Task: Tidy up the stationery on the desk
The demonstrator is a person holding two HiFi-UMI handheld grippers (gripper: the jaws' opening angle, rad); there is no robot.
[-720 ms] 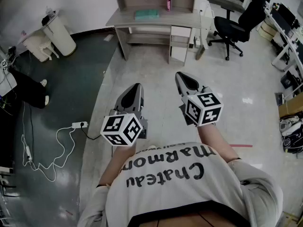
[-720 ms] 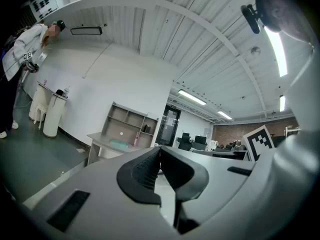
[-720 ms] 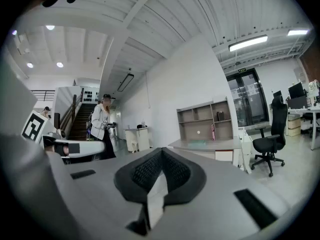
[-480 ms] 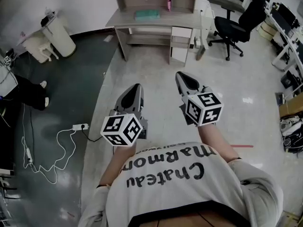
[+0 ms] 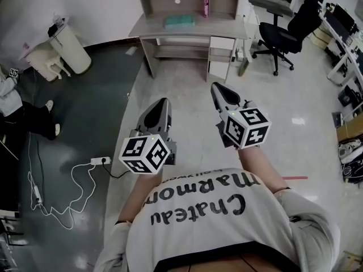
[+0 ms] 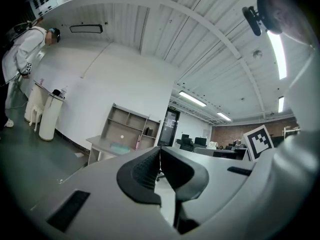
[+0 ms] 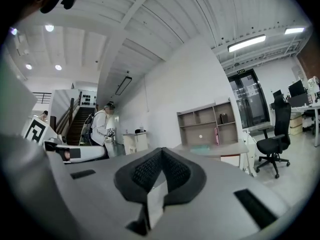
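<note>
Left gripper [image 5: 161, 104] and right gripper [image 5: 220, 90], jaws together and empty, hover well short of the far counter [image 5: 227, 27] holding the stationery [image 5: 179, 21]; walking over could snag the corded power strip [image 5: 100, 161] on the floor at left.

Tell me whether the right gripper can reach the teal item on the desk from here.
Probably not: the right gripper, jaws shut, hangs near the person's chest, while the teal item lies on the desk across the floor. Nothing stands between.
</note>
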